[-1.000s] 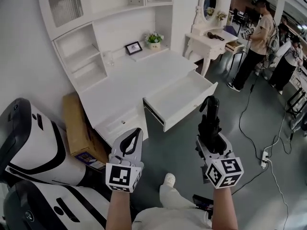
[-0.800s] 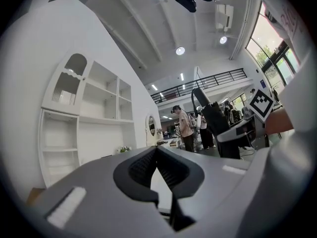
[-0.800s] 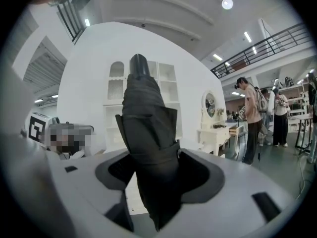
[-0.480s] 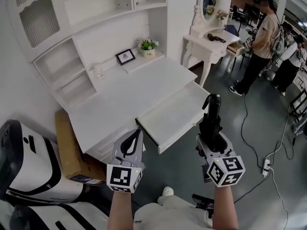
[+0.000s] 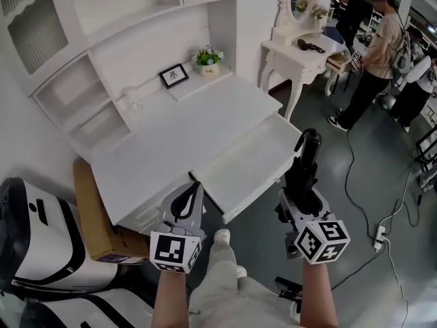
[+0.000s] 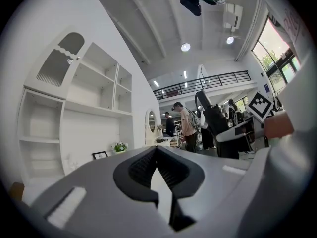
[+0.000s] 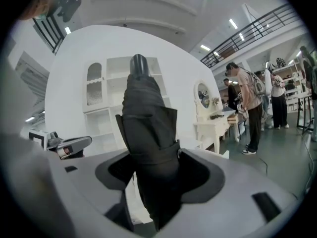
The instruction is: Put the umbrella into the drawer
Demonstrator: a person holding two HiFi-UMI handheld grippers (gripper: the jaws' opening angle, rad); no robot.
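Note:
A folded black umbrella [image 5: 304, 168] stands upright in my right gripper [image 5: 301, 198], whose jaws are shut on its lower part; in the right gripper view the umbrella [image 7: 148, 148] fills the middle. The white desk's drawer [image 5: 242, 164] is pulled out and lies open just left of the umbrella. My left gripper [image 5: 186, 200] hangs shut and holds nothing, near the drawer's front left corner. In the left gripper view its jaws meet with nothing between them.
A white desk [image 5: 177, 135] with shelves carries a framed picture [image 5: 173, 75] and a potted plant [image 5: 207, 58]. A cardboard box [image 5: 92, 210] leans left of it. A white dressing table [image 5: 300, 50] stands at the right. People [image 5: 372, 60] stand beyond, and cables [image 5: 382, 224] cross the floor.
The view has shifted closer to the desk, so the open drawer now lies between my grippers. The right gripper still holds the umbrella; the left stays shut.

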